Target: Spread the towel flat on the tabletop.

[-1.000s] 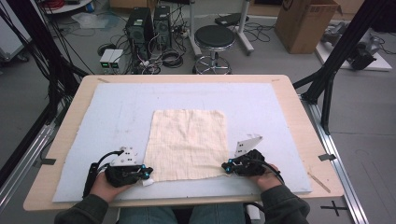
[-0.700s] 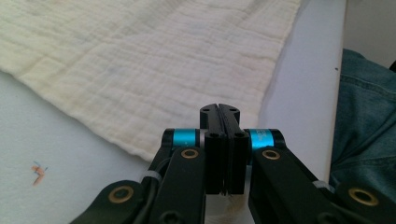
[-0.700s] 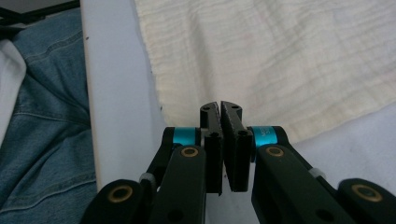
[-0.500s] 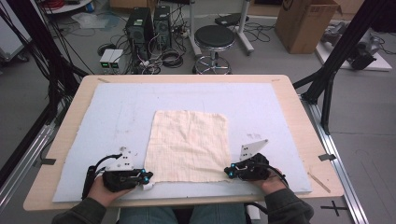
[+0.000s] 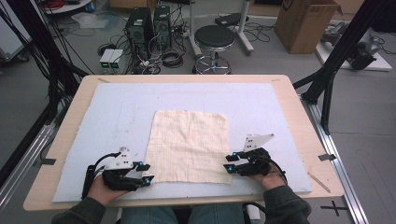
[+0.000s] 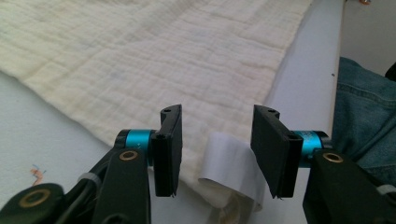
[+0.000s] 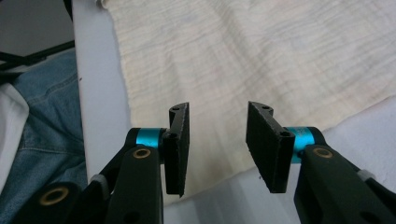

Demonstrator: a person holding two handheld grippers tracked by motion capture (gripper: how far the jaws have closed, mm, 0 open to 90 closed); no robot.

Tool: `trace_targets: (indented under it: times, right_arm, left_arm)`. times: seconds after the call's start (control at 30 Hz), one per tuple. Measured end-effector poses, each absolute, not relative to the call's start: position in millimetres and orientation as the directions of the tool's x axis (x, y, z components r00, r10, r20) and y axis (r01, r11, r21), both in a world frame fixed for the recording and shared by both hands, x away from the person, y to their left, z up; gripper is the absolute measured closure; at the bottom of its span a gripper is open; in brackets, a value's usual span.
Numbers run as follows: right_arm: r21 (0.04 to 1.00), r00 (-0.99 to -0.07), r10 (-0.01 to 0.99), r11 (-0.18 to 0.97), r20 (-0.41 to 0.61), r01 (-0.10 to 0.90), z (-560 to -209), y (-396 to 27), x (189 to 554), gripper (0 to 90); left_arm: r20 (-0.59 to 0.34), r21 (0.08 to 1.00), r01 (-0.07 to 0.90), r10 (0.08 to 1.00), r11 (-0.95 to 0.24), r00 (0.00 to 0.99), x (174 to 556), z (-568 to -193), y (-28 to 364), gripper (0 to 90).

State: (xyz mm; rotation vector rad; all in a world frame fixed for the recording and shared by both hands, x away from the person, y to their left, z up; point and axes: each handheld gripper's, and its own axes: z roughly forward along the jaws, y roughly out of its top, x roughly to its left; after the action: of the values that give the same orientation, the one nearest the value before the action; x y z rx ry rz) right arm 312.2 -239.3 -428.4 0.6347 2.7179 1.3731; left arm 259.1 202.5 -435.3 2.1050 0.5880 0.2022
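Note:
A cream cloth (image 5: 189,144) lies flat on the pale mat (image 5: 116,112), its weave close up in both gripper views (image 6: 154,60) (image 7: 280,56). My left gripper (image 5: 146,173) sits at the cloth's near left corner. Its jaws have just been opening and now stand apart (image 6: 218,112). The corner and its white tag (image 6: 229,163) lie loose between them. My right gripper (image 5: 229,163) is at the near right corner. Its jaws have also just been opening (image 7: 219,108), and the cloth's edge rests below the gap, unpinched.
The mat covers a wooden table (image 5: 65,140) with black frame posts (image 5: 327,88) at both sides. Beyond the far edge stand a stool (image 5: 214,39), computer towers (image 5: 149,28) and a cardboard box (image 5: 303,23). The person's jeans (image 6: 364,112) are at the near edge.
Both grippers' jaws, closed at the cloth's near corners before, now stand apart. The cloth lies flat and both hands have stayed about where they were.

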Motion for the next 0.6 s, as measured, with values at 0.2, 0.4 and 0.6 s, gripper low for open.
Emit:
trace_targets:
  times: [0.2,0.4,0.6]
  right_arm:
    - [0.789,-0.897,0.411,0.493,0.161,0.367,-428.1,-241.4,318.7,50.8]
    - [0.792,-0.886,0.434,0.477,0.165,0.381,-428.8,-240.4,321.9,45.0]
    - [0.797,-0.871,0.463,0.458,0.164,0.393,-427.6,-240.4,323.2,35.8]
  left_arm:
    - [-0.080,0.836,0.346,0.529,-0.427,0.845,264.4,-433.3,207.2,47.7]
    - [-0.086,0.846,0.357,0.559,-0.397,0.824,267.0,-431.3,209.5,45.2]
    - [-0.086,0.850,0.367,0.587,-0.379,0.805,270.5,-429.2,210.2,41.7]
